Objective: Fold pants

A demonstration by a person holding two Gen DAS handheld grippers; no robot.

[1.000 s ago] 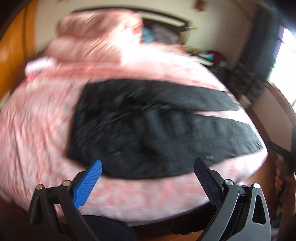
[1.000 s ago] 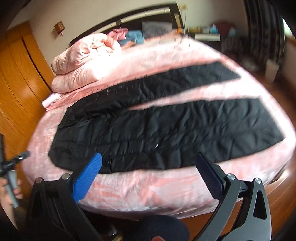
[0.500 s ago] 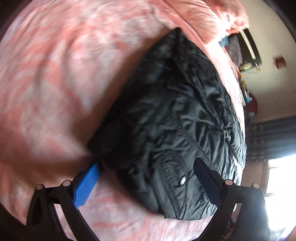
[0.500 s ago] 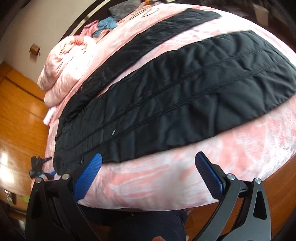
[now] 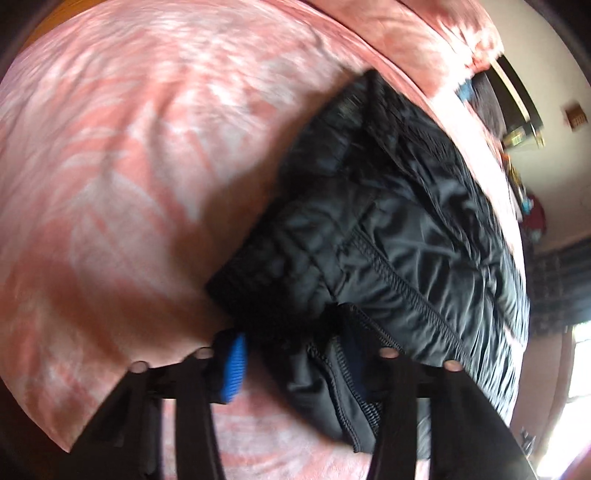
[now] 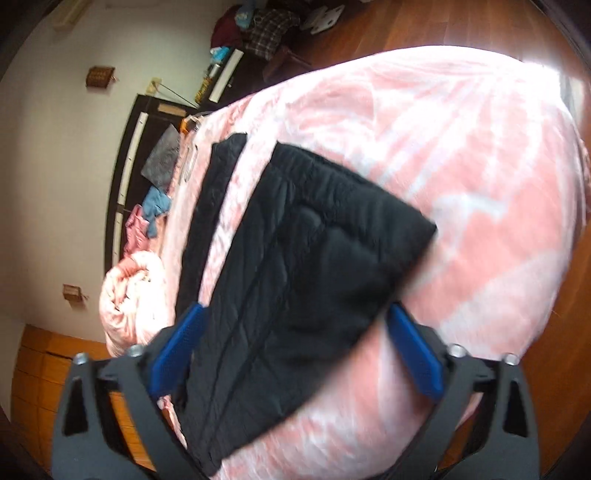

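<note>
Left wrist view: the black pants (image 5: 388,236) lie on the pink bedspread (image 5: 122,166), filling the centre and right of the frame, with the gathered waistband running from the upper middle down to the lower centre. The left gripper (image 5: 295,354) enters from the bottom edge; its jaws have just been closing, and they now pinch the corner of the waistband, the fabric bunched between the blue pad at lower centre-left and the opposite pad (largely hidden under the cloth).

Right wrist view: the same pants (image 6: 303,280) run from the upper centre to the bottom centre of the frame, one leg end showing as a broad dark panel in the middle, the other leg as a narrow strip to its left. The right gripper (image 6: 295,350) stands at the lower edge with its two blue pads on either side of the leg; its jaws have just been closing but remain spread, the pads not visibly pressing the cloth. A rolled pink quilt (image 6: 133,295) lies at the left, beside the dark headboard (image 6: 125,155). Wooden floor (image 6: 406,26) shows in the upper right.
</note>
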